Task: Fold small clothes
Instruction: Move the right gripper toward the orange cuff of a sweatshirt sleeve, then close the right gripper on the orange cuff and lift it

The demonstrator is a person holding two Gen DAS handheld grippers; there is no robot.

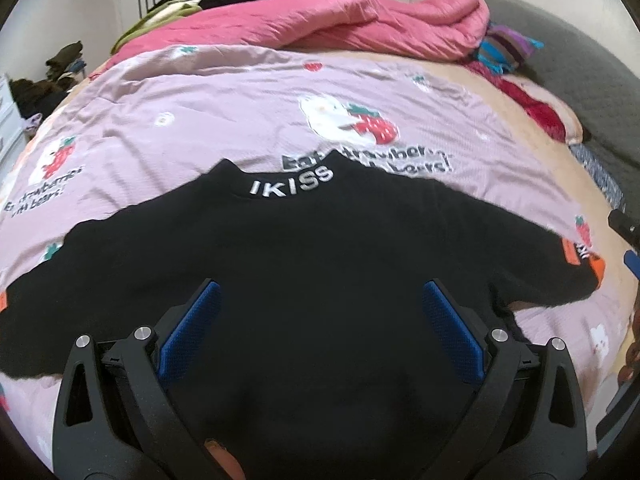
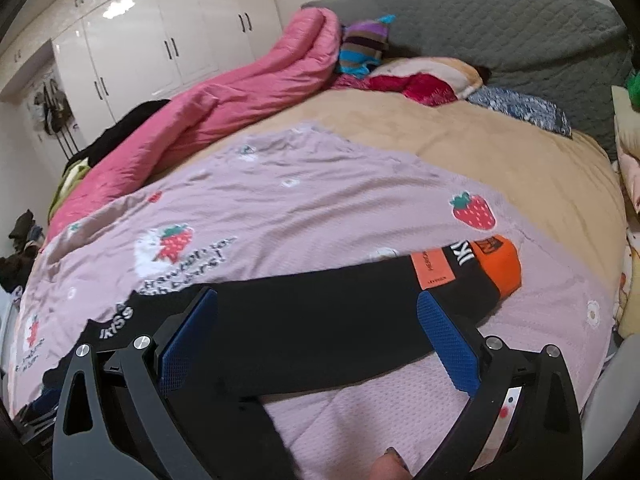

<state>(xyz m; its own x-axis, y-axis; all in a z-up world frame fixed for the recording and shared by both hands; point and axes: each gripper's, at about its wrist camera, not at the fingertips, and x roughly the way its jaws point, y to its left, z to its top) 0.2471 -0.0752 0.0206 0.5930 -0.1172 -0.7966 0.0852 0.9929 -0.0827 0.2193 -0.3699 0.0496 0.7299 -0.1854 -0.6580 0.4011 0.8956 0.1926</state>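
1. I have the sweater (image 1: 320, 272) lying flat on the pink sheet (image 1: 200, 128), collar away from me, both sleeves spread out to the sides.
2. My left gripper (image 1: 318, 320) hangs over the body with its jaws spread, pinching nothing; my right gripper (image 2: 318, 328) is likewise spread above the right sleeve (image 2: 360, 292), short of the orange cuff (image 2: 500, 268).
3. Risk: the sheet is thin and wrinkled (it looks loose), so a deep pinch could take it up along with the knit.
4. Risk: grabbing the sleeve mid-length could leave the cuff drooping and the fold crooked.
5. Risk: black on black hides the seams, so I may misjudge the fold line.
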